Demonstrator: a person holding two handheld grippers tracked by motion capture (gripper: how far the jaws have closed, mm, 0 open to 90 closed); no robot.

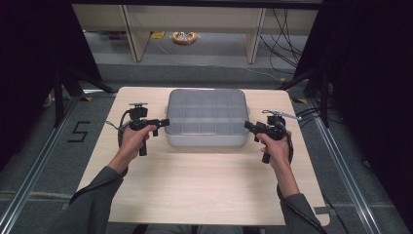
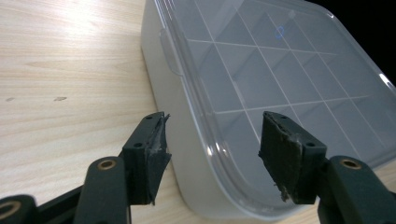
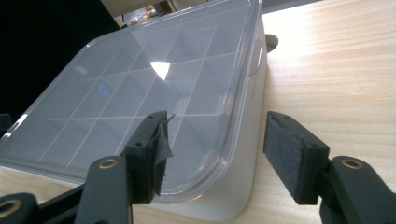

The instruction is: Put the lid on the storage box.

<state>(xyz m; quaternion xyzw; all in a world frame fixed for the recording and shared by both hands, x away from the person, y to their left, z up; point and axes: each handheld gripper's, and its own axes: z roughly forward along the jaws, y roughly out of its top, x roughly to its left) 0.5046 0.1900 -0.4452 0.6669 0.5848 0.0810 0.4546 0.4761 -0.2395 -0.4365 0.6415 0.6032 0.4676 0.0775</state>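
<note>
Box: a pale compartment box (image 1: 206,118) with a clear lid (image 2: 275,88) sits at the far middle of the wooden worktop (image 1: 195,190).
Left gripper: the left gripper (image 1: 160,122) is held level just beside the box's left wall, jaws spread, nothing pinched.
Right gripper: the right gripper (image 1: 249,126) is just beside the box's right wall, jaws spread across its near corner, pads not pressing.
Lid: shut on the box, dividers showing through.

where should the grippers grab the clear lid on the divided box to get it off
Likely by the lid rim at its two short ends, left gripper from the left, right gripper from the right. The rim overhangs the box wall there, with a small tab at each end; both grippers stand open there.
</note>
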